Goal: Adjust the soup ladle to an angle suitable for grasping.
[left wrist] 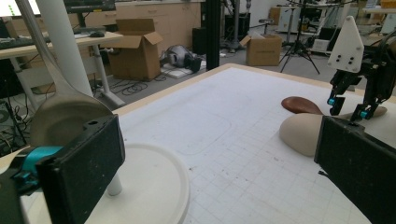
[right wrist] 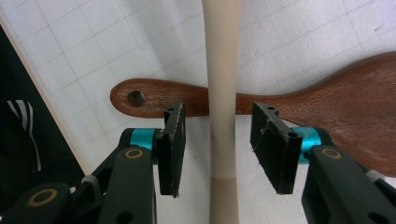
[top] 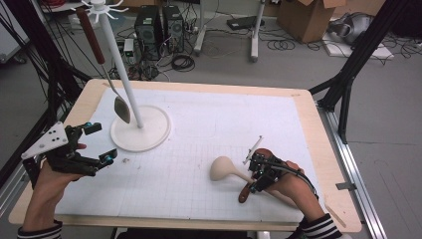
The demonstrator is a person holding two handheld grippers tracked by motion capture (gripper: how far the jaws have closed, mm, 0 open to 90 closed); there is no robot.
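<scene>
A beige spoon (top: 221, 168) lies on the white mat, its handle (right wrist: 222, 56) crossing over a brown wooden spatula (right wrist: 336, 112). My right gripper (right wrist: 219, 149) points down over that handle. Its jaws straddle the handle with a gap on each side, so it is open. In the high view the right gripper (top: 256, 174) sits at the front right, with the spatula's end (top: 245, 193) poking out below it. My left gripper (top: 102, 143) is open and empty at the front left, beside the white stand's base (top: 141, 129). A metal spoon (top: 122, 108) with a brown handle hangs from the stand.
The stand's pole (top: 122, 64) rises at the back left, with the hanging spoon's bowl (left wrist: 65, 114) close ahead of my left gripper (left wrist: 219, 172). The mat covers a wooden table (top: 318, 129). Boxes, cables and frame legs stand on the floor beyond.
</scene>
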